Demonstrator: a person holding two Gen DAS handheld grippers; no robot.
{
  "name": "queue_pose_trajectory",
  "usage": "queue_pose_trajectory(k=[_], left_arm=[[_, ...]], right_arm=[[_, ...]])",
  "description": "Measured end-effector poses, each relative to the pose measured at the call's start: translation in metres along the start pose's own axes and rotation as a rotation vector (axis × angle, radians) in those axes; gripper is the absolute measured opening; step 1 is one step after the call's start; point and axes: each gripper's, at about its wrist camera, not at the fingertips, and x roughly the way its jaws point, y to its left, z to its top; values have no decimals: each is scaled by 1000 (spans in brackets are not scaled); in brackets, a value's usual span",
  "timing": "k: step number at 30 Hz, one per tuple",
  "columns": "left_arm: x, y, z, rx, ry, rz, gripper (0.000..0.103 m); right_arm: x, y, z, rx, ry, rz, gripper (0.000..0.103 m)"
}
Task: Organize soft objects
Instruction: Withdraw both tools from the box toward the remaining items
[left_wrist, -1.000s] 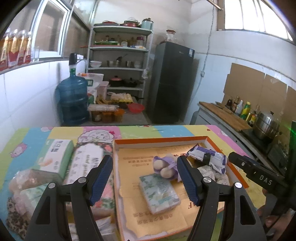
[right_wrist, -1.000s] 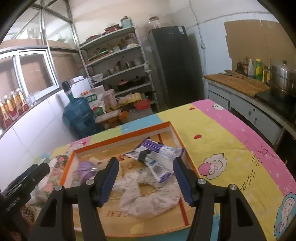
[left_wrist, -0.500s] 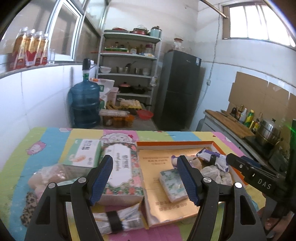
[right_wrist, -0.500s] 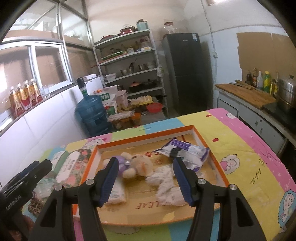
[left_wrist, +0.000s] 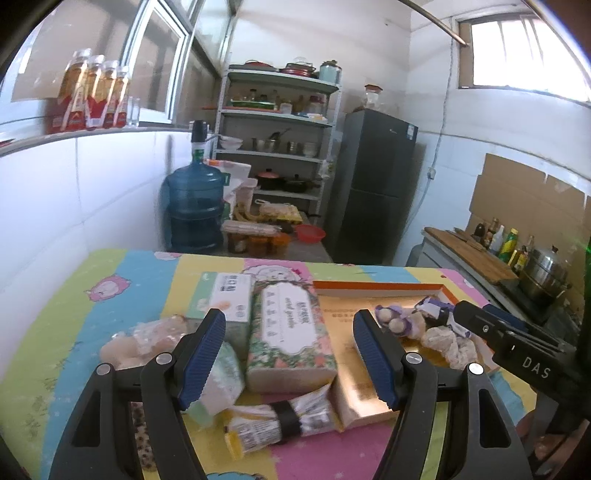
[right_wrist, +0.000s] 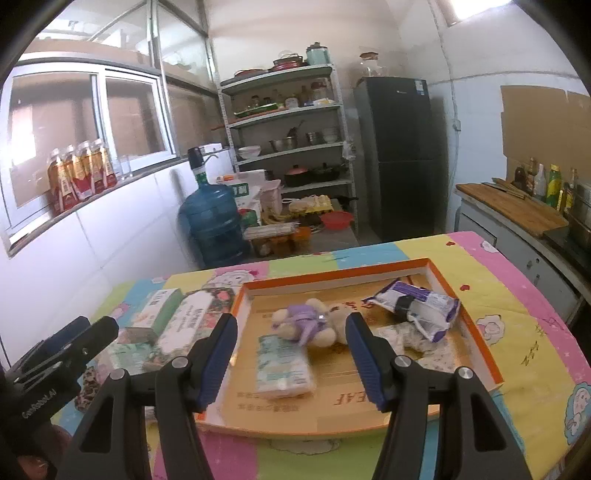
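An orange-rimmed tray (right_wrist: 332, 275) on the table holds a purple-dressed plush toy (right_wrist: 310, 325), a pale green tissue pack (right_wrist: 282, 365), a purple-and-white packet (right_wrist: 417, 306) and a crumpled floral cloth (right_wrist: 413, 343). My right gripper (right_wrist: 291, 328) hangs open above the tray's near side with nothing between its fingers. Left of the tray (left_wrist: 369, 288) lie a floral tissue box (left_wrist: 291, 332), a green-white tissue pack (left_wrist: 229, 295), a pink bag (left_wrist: 144, 339), a soft green pack (left_wrist: 225, 373) and a banded roll (left_wrist: 280, 421). My left gripper (left_wrist: 290, 325) is open and empty above the floral box.
A cartoon-print cloth (right_wrist: 517, 295) covers the table. Behind it stand a blue water jug (left_wrist: 194, 210), a metal shelf rack (left_wrist: 277, 147) and a dark fridge (left_wrist: 373, 184). A counter with bottles and a steel pot (left_wrist: 543, 273) runs along the right wall.
Both grippers have drawn back and risen from the tray, so more of the table shows. The left one has shifted left, from over the tray to over the floral box. Jaws kept their width.
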Motion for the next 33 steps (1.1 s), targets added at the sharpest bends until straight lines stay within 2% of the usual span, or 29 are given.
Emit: queue_pose_trajectory(k=[17, 25, 33], left_arm=[[-28, 66, -16, -61, -8, 100, 73], [-40, 103, -30, -87, 1, 155, 73], [-51, 138, -51, -117, 17, 177, 73]], right_arm=[[0, 63, -23, -80, 33, 111, 61], [8, 92, -47, -110, 68, 186, 61], [13, 114, -69, -166, 94, 228, 61]])
